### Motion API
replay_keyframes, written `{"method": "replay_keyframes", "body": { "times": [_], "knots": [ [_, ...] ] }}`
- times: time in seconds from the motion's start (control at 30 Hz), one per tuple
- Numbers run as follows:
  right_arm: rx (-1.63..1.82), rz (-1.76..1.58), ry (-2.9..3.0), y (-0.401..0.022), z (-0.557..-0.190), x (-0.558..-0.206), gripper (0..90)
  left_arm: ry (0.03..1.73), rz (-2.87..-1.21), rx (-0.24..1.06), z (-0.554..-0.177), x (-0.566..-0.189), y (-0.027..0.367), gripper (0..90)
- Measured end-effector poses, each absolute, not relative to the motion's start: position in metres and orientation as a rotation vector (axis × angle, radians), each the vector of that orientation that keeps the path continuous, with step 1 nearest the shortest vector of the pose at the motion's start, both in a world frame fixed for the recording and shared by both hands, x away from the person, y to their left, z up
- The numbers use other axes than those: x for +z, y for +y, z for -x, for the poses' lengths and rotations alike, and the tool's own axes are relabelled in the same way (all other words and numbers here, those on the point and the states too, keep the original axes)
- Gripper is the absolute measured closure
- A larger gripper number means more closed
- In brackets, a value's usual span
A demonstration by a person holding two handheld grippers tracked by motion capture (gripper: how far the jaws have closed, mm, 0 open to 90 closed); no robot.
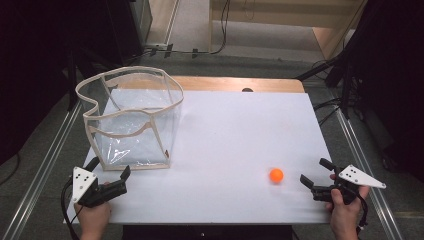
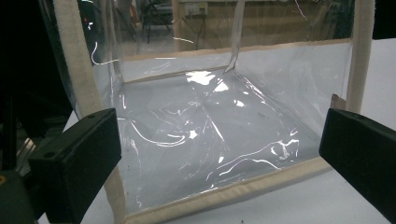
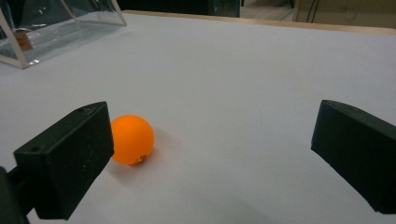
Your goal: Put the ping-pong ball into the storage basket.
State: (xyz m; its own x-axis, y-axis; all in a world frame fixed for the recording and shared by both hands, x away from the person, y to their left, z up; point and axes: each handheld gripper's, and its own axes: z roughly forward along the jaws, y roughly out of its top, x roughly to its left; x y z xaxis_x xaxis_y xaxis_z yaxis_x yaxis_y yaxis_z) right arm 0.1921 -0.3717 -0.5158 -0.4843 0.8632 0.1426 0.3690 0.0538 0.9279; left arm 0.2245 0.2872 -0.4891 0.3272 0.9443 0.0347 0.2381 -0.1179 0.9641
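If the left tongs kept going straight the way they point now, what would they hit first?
Most likely the clear bag: its near plastic wall stands right ahead of the open left tongs, between the jaws' line. How close it is stays unclear.

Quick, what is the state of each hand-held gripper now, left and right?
Left hand-held gripper: open, holding nothing, facing the clear bag.
Right hand-held gripper: open, holding nothing, orange ball beside one jaw.

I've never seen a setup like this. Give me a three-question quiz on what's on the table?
1. What colour is the ball?
2. True or false: the ball lies inside the clear bag.
3. Which gripper is nearer the ball: A) left gripper B) right gripper?

Key: 1. Orange. 2. False; it lies on the white table, apart from the bag. 3. B; its jaws stand open, holding nothing.
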Motion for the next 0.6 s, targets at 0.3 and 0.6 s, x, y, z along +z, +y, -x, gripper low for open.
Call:
{"method": "replay_keyframes", "body": {
  "times": [0.3, 0.6],
  "knots": [
    [1.435, -1.202, 1.91, -0.368, -0.192, -0.508, 0.0, 1.097, -1.596, 0.89, -0.224, -0.49, 0.286, 0.0],
    [1.426, -1.177, 1.959, -0.359, -0.193, -0.496, 0.0, 1.092, -1.603, 0.899, -0.224, -0.49, 0.284, 0.0]
  ]
}}
